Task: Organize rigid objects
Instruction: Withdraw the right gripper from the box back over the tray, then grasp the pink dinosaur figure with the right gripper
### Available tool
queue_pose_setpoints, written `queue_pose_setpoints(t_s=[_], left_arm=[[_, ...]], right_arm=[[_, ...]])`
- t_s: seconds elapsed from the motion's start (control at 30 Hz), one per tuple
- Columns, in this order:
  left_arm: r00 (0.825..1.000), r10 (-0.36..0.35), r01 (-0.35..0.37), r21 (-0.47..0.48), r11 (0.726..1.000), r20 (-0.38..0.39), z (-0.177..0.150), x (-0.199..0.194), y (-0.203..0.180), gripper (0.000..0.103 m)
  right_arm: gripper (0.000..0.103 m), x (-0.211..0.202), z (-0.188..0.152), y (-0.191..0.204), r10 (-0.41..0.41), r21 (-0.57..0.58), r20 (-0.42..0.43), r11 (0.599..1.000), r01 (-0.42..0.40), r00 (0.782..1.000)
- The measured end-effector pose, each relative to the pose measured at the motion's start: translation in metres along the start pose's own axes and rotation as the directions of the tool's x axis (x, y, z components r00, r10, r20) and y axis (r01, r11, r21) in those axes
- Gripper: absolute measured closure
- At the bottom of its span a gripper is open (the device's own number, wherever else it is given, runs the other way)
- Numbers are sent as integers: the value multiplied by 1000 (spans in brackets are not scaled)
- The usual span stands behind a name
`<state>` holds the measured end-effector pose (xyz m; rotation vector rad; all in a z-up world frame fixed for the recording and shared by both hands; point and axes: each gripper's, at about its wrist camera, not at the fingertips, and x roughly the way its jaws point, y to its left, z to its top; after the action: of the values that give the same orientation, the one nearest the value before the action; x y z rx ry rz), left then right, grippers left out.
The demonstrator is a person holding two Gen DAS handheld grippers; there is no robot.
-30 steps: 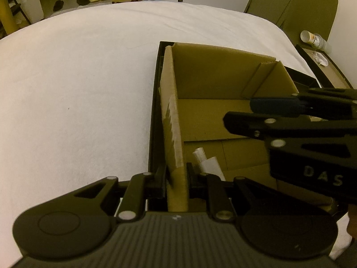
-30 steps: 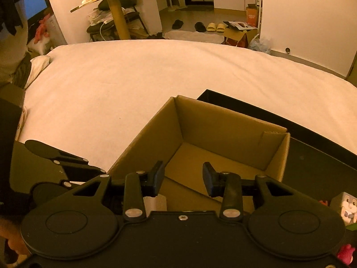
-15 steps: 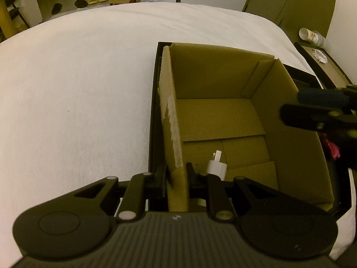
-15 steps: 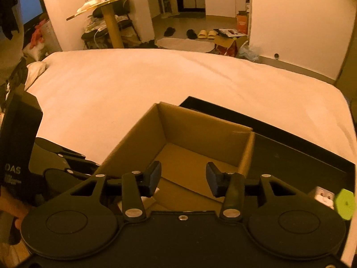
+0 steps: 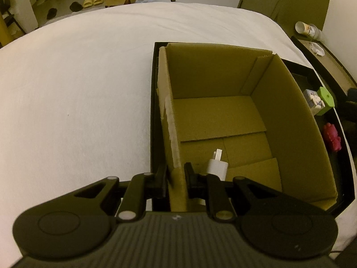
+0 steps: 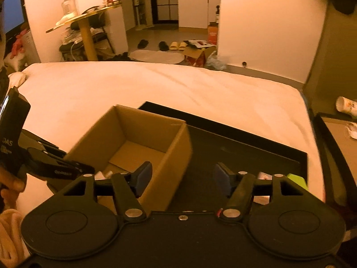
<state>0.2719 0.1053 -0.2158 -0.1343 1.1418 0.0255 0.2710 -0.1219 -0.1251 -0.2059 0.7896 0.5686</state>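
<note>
**Left Fingers Clamped on Box Wall, Right Jaws Opening**

Our left gripper (image 5: 175,178) has its fingers (image 5: 162,179) clamped on the near left wall of the cardboard box (image 5: 287,120). Our right gripper (image 6: 181,177) is opening its jaws with nothing between them. The white charger (image 5: 216,166) lies on the box floor. The box sits in the black tray (image 6: 245,140), beside a green block (image 5: 326,96) and pink toy (image 5: 332,139).

The left gripper (image 5: 175,178) points steeply down, its jaws clamped on the near corner of the cardboard box's (image 5: 290,120) wall, one finger outside and one inside. A hand (image 6: 11,184) grips its handle at the left edge of the right wrist view. The right gripper (image 6: 181,177) tilts downward with its jaws opening, nothing between them.
</note>
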Motion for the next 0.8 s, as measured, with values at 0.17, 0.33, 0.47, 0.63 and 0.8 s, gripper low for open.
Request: queue_pose_setpoints(t_s=[0.17, 0.33, 0.47, 0.63, 0.8], left_arm=[[1000, 20, -20, -13, 1000, -14, 3, 1, -3, 89], [999, 43, -44, -25, 999, -27, 5, 4, -10, 90], [997, 61, -63, -43, 997, -37, 8, 7, -15, 90], [993, 112, -113, -25, 993, -45, 12, 10, -25, 92], [989, 137, -139, -27, 990, -46, 10, 11, -32, 93]], right_arm=[[39, -6, -15, -19, -22, 46, 0, 999, 22, 1000], [39, -10, -30, -35, -35, 79, 6, 996, 34, 999], [39, -14, -38, -49, -45, 112, 14, 993, 43, 999], [39, -17, -49, -65, -69, 120, 1, 990, 68, 998], [39, -19, -63, -81, -88, 116, -12, 989, 88, 996]])
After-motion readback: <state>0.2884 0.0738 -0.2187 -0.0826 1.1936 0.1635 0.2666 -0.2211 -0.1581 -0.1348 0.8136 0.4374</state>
